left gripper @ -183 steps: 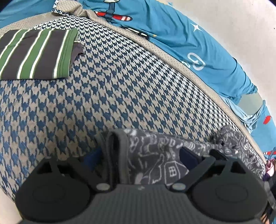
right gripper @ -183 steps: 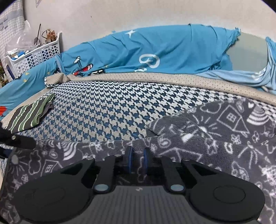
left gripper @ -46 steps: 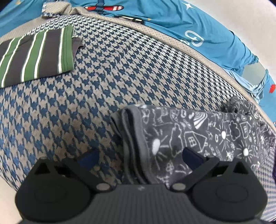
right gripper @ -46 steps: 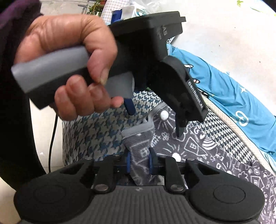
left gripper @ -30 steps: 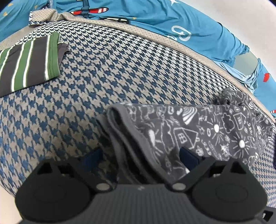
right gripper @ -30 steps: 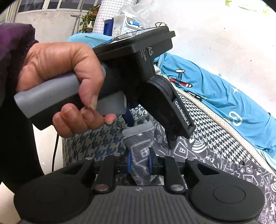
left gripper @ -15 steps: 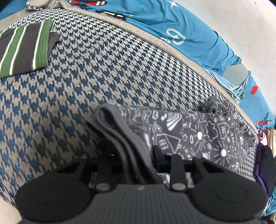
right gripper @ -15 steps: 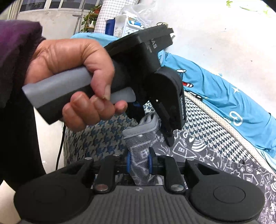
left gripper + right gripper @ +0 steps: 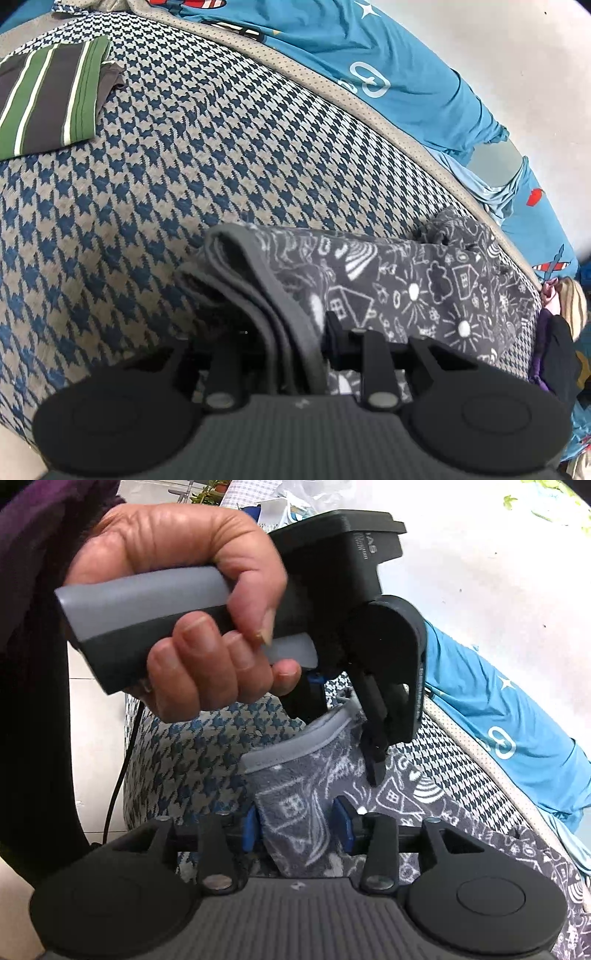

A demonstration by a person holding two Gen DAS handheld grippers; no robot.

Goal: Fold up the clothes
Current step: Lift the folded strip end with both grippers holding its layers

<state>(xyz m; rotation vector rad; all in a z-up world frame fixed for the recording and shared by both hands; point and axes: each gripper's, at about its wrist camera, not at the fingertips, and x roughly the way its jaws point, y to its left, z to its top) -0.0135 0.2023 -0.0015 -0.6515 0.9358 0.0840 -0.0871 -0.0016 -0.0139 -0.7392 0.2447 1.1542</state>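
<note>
So, mid-fold: left claw pinched on stacked hem of gray doodle-print garment at front edge of bed. Right claw clamps same end. Next, I'd guess: carry end across, keep layers aligned. Striped folded piece at far left corner.

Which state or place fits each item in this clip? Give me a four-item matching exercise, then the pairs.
Things:
1. left claw
2. right claw
3. green-and-grey striped folded garment
4. bright blue printed sheet

States or places:
A. lies flat on the houndstooth cover, far left, untouched
B. shut on the stacked grey hems of the dark grey doodle-print fleece garment
C. bunched along the wall behind the houndstooth cover
D. pinching a corner of the same fleece, right beside the other claw

Pairs: 1-B, 2-D, 3-A, 4-C
</note>
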